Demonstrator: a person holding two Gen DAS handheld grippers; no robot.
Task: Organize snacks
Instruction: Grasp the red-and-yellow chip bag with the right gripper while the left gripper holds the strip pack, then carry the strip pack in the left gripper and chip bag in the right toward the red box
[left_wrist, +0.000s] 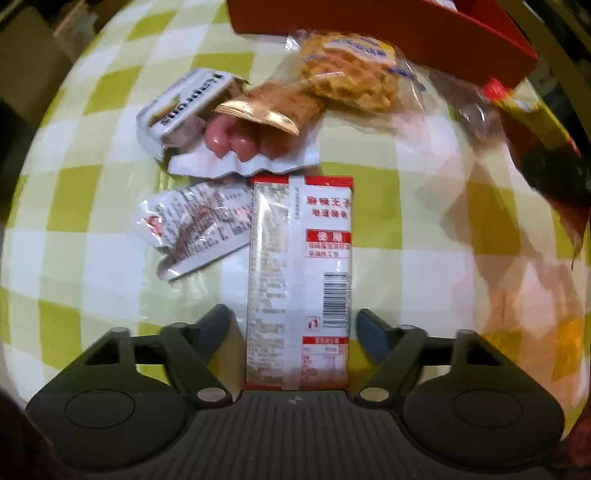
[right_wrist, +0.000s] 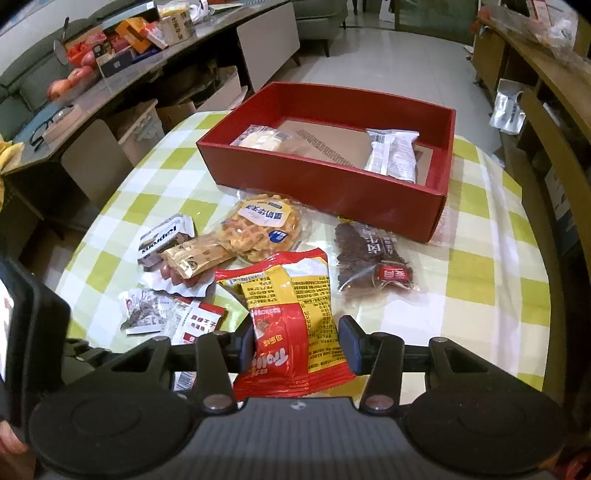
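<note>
My left gripper (left_wrist: 295, 325) points almost straight down at the bench (left_wrist: 92, 206), spread in green-and-white check; its 2 fingers (left_wrist: 216, 325) stand apart, and the red-and-white packet (left_wrist: 299, 280) lies flat on the cloth between them with a gap showing on either side, so I grip nothing there. Just left of that packet lies a crumpled silver sachet (left_wrist: 195, 229), touching its edge; beyond it sit a pack of pink sausages (left_wrist: 240, 147), a gold-ended wrapper (left_wrist: 273, 107) lying over them, a grey-and-white carton (left_wrist: 181, 107) on their left, and a bagged waffle (left_wrist: 351, 74) nearer the red box (left_wrist: 369, 18).

My right gripper (right_wrist: 297, 341) is tilted down over the same bench; its 2 blue-padded fingers (right_wrist: 349, 343) press on both sides of a red-and-yellow snack bag (right_wrist: 291, 325), which hangs clamped between them above the cloth, so this one is closed on the bag at a moderate width. Ahead of it the red box stands open at the far side of the bench, with a pale biscuit pack (right_wrist: 264, 138) in its left end and a white wrapped bar (right_wrist: 393, 151) toward its right; a dark jerky pack (right_wrist: 373, 258) lies on the cloth just in front of the box, apart from the waffle.
</note>
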